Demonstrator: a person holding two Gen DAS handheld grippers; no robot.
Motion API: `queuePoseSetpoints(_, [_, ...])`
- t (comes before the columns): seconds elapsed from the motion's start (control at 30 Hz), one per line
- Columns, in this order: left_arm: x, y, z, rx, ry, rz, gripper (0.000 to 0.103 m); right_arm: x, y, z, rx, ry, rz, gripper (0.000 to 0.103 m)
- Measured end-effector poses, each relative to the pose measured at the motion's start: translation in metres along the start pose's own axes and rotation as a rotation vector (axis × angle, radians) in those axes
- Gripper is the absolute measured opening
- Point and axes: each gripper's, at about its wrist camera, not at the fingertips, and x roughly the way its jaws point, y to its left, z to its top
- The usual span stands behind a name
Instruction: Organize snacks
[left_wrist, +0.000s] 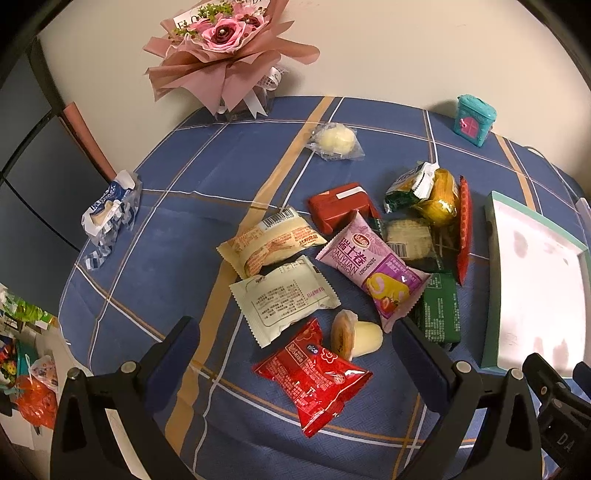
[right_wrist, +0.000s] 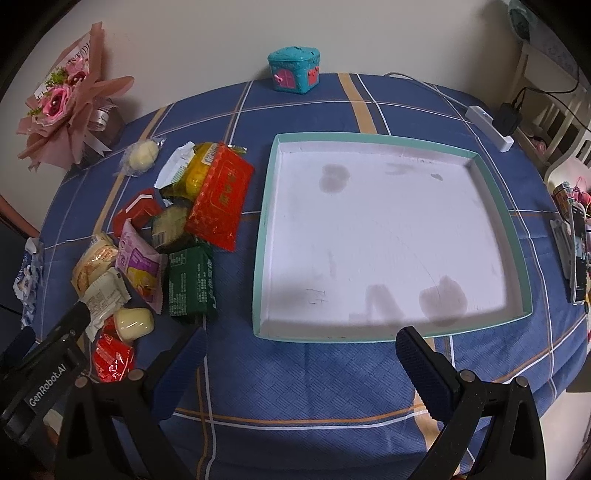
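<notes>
Blue plaid tablecloth (left_wrist: 177, 236) holds the snack pile left of the empty teal-rimmed tray (right_wrist: 264, 236); left gripper (left_wrist: 295, 343), jaws wide, is nearest, red packet (left_wrist: 314, 376) between its fingers; right gripper (right_wrist: 301, 350) open, empty.

Left gripper (left_wrist: 295, 345) and right gripper (right_wrist: 301, 349): black angular plastic frames carrying dark navy finger pads (left_wrist: 173, 350), each arm fixed by a round silver screw (left_wrist: 128, 367), with white "GenRobot.AI" lettering (right_wrist: 47, 387) along the left unit's body.
</notes>
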Motion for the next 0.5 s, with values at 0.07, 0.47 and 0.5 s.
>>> queuePoseSetpoints(0.07, [0.0002, -0.001, 0.0002, 0.002, 0.002, 0.0, 0.103, 0.0003, 0.0001, 0.0001, 0.0, -0.002, 0.004, 0.103])
queuePoseSetpoints(0.47, [0.0036, -0.0022, 0.0, 0.007, 0.016, -0.002, 0.103, 0.0018, -0.0007, 0.0002, 0.001, 0.0, 0.014, 0.103])
queuePoseSetpoints(0.5, [0.0038, -0.0021, -0.0001, 0.007, 0.017, -0.002, 0.103, 0.0018, -0.001, 0.0002, 0.0, -0.001, 0.015, 0.103])
